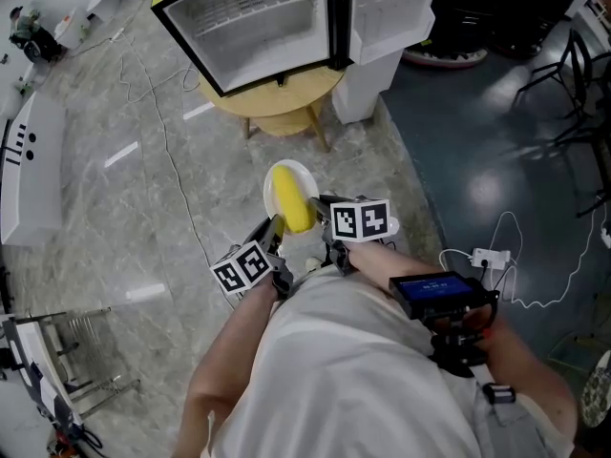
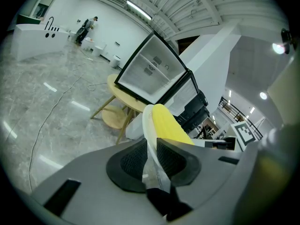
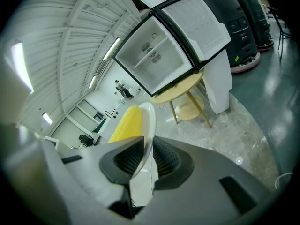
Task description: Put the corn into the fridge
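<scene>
Closest in, pale shirt fabric (image 1: 353, 370) fills the bottom of the head view, soft and creased, with both arms reaching forward from it. Over on the left, the left hand-held gripper (image 1: 275, 227) (image 2: 151, 149) is clamped on the near edge of a round white plate (image 1: 268, 195) (image 2: 147, 125); its dark, ribbed pads (image 2: 133, 161) pinch the thin, smooth rim from either side. Its cube with square black-and-white markers (image 1: 242, 268) sits just behind.

Centre now: the corn (image 1: 291, 198) (image 2: 168, 123) (image 3: 126, 124), a bright yellow, blunt-ended cob with fine rows of kernels, lies lengthwise on that plate, held up in the air in front of the fridge, not yet inside.

Right of it, the right hand-held gripper (image 1: 320, 205) (image 3: 146, 149) bites the same plate's rim (image 3: 150, 121), textured pads tight on it. A flat black device with a blue screen (image 1: 434, 292) is strapped to the right forearm.

Further ahead, left to right: glossy grey marbled floor (image 1: 115, 189), then the boxy little fridge (image 1: 253, 22) standing open on a round, pale wooden bench (image 1: 296, 98) with splayed legs, its interior white and black-framed, its white door (image 1: 391, 8) swung to the right. Beyond that lies dark, shiny floor (image 1: 477, 160) with a thin white cable (image 1: 516, 256) looping across it.
</scene>
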Demonstrator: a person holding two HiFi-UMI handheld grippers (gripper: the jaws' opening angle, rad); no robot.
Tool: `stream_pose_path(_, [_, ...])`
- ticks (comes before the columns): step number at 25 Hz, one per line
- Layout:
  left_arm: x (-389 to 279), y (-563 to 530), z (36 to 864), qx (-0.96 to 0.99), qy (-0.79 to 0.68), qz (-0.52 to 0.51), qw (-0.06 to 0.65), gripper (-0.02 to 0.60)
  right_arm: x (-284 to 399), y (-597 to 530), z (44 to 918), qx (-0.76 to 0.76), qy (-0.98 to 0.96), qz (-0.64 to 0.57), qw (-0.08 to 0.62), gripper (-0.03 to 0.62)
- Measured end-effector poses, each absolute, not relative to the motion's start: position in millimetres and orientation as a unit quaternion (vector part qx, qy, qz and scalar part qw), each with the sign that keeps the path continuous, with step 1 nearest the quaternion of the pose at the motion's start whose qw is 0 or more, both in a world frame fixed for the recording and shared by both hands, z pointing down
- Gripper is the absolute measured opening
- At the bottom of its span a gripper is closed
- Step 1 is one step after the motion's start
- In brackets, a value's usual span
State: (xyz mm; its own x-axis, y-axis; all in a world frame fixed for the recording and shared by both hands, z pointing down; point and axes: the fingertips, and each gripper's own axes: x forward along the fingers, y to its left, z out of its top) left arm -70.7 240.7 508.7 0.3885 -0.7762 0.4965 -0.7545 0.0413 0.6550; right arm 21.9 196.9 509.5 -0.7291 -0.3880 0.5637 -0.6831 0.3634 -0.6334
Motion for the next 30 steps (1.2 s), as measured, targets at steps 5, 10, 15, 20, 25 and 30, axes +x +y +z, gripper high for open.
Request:
stream_pose_path(5, [-62, 242, 511, 0.697, -0.544, -0.006, 0.467, 0.063, 32, 201, 511, 0.343, -0.805, 0.459, 0.155, 0.063])
stream_pose_path(10, [-51, 244, 515, 0.703, -0.532, -0.006, 0.473, 0.063, 45, 206, 512, 0.355, -0.799, 0.46, 0.154, 0.063])
stream_pose_path(15, [-39, 244, 517, 0.709, -0.519, 0.005, 0.478, 0.063, 58, 208, 514, 0.367, -0.791, 0.466, 0.152, 0.063])
stream_pose_path(20, [-32, 241, 517, 0.717, -0.503, 0.008, 0.482, 0.063, 64, 208, 514, 0.377, -0.786, 0.468, 0.149, 0.063])
stream_pose_path(25, [-21, 234, 519, 0.724, -0.487, 0.013, 0.489, 0.063, 76, 205, 516, 0.389, -0.776, 0.474, 0.146, 0.063])
stream_pose_path(30, [-11, 224, 522, 0.728, -0.475, 0.018, 0.494, 0.063, 87, 197, 520, 0.403, -0.767, 0.477, 0.146, 0.063])
